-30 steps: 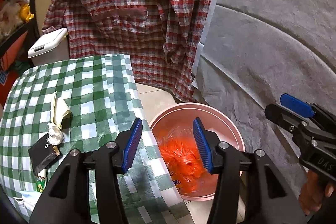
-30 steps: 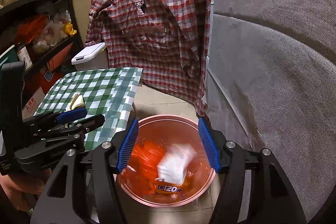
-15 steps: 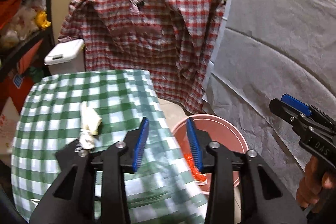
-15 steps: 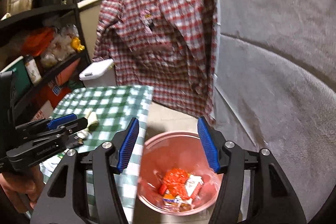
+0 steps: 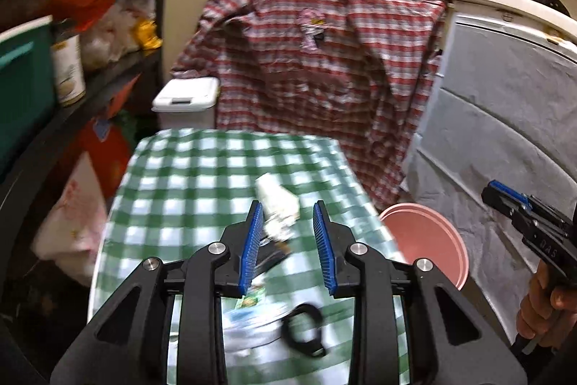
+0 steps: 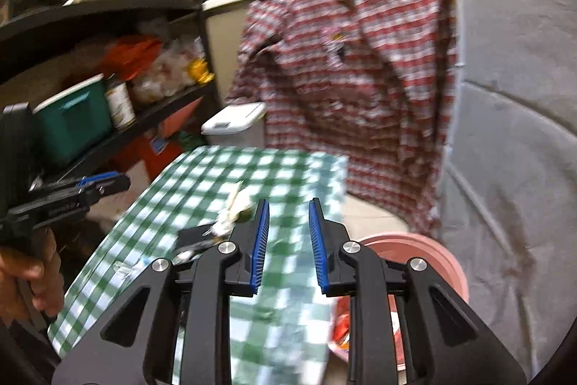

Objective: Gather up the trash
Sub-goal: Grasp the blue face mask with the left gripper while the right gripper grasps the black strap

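A table under a green checked cloth [image 5: 187,175] [image 6: 216,175] carries trash: a crumpled white paper [image 5: 277,201] [image 6: 238,204], a black wrapper [image 5: 270,255] [image 6: 194,235], a black ring-shaped piece [image 5: 303,327] and a blurred bluish wrapper. My left gripper [image 5: 287,208] [image 6: 108,181] hovers over the table facing the white paper. Its jaws are closing with nothing between the pads. My right gripper [image 6: 289,204] [image 5: 505,193] hangs over the table's right edge, jaws closing on nothing. A pink bucket [image 5: 425,233] [image 6: 432,248] on the floor to the right holds red and white wrappers [image 6: 340,327].
A red plaid shirt [image 5: 324,60] hangs behind the table beside a grey covered panel [image 5: 505,118]. A white lidded bin [image 5: 187,96] stands at the table's far end. Dark shelves on the left hold a teal box [image 6: 72,121] and bags. A pale bag [image 5: 72,215] leans at the table's left.
Both views have swung from over the pink bucket leftward to the table. Both grippers' jaws have narrowed. The bucket now sits low at the right.
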Demonstrator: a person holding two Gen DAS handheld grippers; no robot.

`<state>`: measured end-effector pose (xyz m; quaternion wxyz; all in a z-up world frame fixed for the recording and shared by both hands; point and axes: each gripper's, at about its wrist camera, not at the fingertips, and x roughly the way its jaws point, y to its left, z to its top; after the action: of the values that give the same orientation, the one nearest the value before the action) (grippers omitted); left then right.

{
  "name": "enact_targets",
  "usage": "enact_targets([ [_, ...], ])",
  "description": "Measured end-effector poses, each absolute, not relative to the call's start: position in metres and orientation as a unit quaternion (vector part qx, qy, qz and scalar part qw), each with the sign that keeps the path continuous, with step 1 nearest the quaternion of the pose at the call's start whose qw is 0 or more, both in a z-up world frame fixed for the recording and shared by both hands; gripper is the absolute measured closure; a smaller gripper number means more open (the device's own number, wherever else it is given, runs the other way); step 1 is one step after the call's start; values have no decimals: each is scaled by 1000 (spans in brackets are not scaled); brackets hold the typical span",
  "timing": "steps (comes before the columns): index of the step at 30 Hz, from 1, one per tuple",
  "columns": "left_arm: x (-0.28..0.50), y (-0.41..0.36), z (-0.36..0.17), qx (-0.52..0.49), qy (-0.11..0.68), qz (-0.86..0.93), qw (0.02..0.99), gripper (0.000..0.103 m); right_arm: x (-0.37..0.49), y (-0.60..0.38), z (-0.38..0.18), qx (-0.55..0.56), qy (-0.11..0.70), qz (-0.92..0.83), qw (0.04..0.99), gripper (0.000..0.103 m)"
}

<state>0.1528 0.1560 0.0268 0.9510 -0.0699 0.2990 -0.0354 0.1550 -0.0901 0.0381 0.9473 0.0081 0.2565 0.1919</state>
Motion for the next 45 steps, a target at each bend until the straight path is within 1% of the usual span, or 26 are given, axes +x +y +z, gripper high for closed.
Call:
enact_targets([
  [4, 150, 177, 8, -70, 328, -39, 941, 74, 150, -55, 17, -5, 285, 228, 931, 80],
  [12, 152, 188, -35, -68, 383, -56, 920, 74, 163, 5, -28, -25, 351, 277, 894, 78],
  [15, 154, 187, -49, -62, 400, -61, 912, 73, 168, 19, -41, -35, 371, 288, 882, 75],
  [17, 155, 187, -57, -60, 410, -64, 908, 71, 171, 26, -49, -40, 385, 296, 873, 71],
  [19, 157, 187, -64, -57, 419, -63, 904, 61, 174, 33, -57, -45, 404, 305, 862, 65],
  [20, 158, 188, -67, -58, 422, -62, 903, 58, 175, 36, -61, -47, 410, 307, 857, 62],
  [21, 160, 190, -70, -61, 427, -62, 900, 55, 177, 38, -65, -50, 418, 308, 853, 62],
  [25, 166, 193, -79, -72, 440, -65, 893, 53, 182, 43, -80, -57, 451, 309, 835, 61],
  [26, 167, 193, -81, -76, 444, -68, 890, 53, 184, 43, -83, -57, 456, 307, 833, 60],
  [33, 171, 182, -92, -61, 465, -85, 879, 53, 189, 42, -90, -52, 474, 308, 823, 60],
  [34, 172, 181, -92, -60, 466, -87, 878, 55, 189, 43, -92, -55, 477, 308, 821, 61],
  [35, 171, 180, -93, -55, 468, -89, 878, 58, 189, 43, -93, -58, 479, 309, 819, 64],
  [36, 171, 179, -93, -50, 470, -87, 877, 67, 189, 44, -94, -60, 482, 310, 818, 69],
  [37, 172, 178, -92, -50, 470, -87, 877, 75, 188, 44, -95, -64, 482, 309, 817, 71],
  [38, 171, 179, -90, -53, 468, -90, 877, 79, 188, 45, -95, -67, 481, 309, 817, 78],
  [39, 170, 179, -88, -53, 465, -90, 879, 85, 188, 44, -95, -70, 481, 309, 818, 87],
  [41, 170, 179, -84, -51, 460, -88, 882, 90, 187, 43, -94, -71, 479, 310, 818, 94],
  [42, 169, 179, -81, -54, 455, -88, 884, 94, 186, 42, -92, -72, 477, 311, 819, 97],
  [45, 169, 178, -73, -57, 446, -89, 889, 99, 185, 38, -84, -75, 463, 308, 828, 100],
])
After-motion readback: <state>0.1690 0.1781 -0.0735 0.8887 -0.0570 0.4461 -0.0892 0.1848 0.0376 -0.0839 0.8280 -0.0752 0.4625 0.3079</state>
